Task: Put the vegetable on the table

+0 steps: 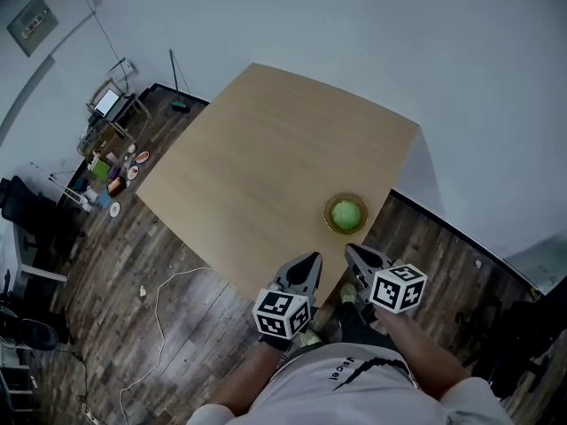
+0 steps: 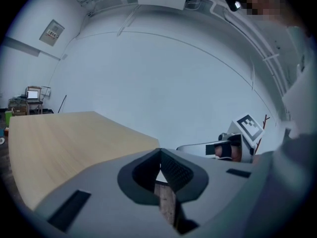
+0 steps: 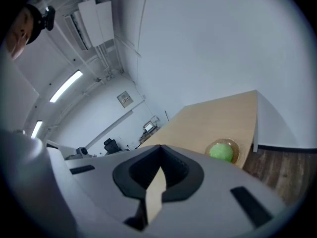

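Two claws, both mine, hang close to my body just off the near corner of the wooden table [image 1: 257, 158]. My left gripper [image 1: 304, 271] has its jaws pressed together at the tips with nothing between them, and only a sliver of brown plank floor [image 1: 133, 273] shows through the slot below. My right gripper [image 1: 358, 257] is closed the same way and is just as empty, with pale tabletop showing through its slot. The green round vegetable [image 1: 346, 212] sits in a shallow yellowish dish [image 1: 330, 223] on the table, close to the near right edge. It is a little ahead of my right gripper and apart from both claws. Far off to my left, by the wall, a laptop [image 1: 107, 103] stands on a cluttered rack, and a thin cable [image 1: 164, 304] trails over the floor
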Available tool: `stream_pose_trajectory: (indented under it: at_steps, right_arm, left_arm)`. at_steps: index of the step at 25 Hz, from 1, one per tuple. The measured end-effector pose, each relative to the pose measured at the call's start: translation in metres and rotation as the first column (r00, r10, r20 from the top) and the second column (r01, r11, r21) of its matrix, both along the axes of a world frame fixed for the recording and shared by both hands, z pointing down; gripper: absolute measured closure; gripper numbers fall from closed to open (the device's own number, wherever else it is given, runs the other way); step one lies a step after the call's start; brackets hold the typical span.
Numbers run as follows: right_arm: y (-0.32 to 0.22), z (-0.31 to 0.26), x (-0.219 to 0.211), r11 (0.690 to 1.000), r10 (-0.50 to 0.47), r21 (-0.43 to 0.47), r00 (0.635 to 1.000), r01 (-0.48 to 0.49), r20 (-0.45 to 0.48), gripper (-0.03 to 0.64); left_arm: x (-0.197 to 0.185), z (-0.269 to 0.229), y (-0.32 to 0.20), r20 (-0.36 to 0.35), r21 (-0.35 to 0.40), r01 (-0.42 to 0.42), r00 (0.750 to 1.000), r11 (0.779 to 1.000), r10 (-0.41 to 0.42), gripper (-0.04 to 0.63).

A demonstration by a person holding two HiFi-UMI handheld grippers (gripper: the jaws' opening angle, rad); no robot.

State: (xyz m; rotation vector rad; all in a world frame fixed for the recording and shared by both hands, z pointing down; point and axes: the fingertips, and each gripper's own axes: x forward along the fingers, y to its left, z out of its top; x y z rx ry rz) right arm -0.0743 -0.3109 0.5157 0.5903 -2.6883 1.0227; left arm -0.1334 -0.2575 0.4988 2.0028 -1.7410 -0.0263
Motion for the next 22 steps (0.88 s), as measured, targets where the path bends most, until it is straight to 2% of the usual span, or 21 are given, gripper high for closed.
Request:
stream_pose_trajectory:
  at_steps: [4,7,22]
  right_arm:
    - [0.017,-0.027,0.006,0.992,0.003,0.130,1.000,-0.004,0.007,0.603]
    - [0.029,-0.038,0.009,0.984,0.004,0.181,1.000,-0.004,0.003,0.604]
    - [0.055,-0.049,0.017,0.971,0.012,0.237,1.000,-0.016,0.017,0.604]
  left_arm:
    - [0.005,-0.016,0.012,0.015,0.028,-0.012,1.000,1.000,0.012,0.582]
    - [0.011,-0.027,0.018,0.018,0.053,-0.020,1.000,0.998,0.019,0.581]
    - [0.021,-0.038,0.041,0.040,0.086,-0.025,0.999,0.996,0.021,0.581]
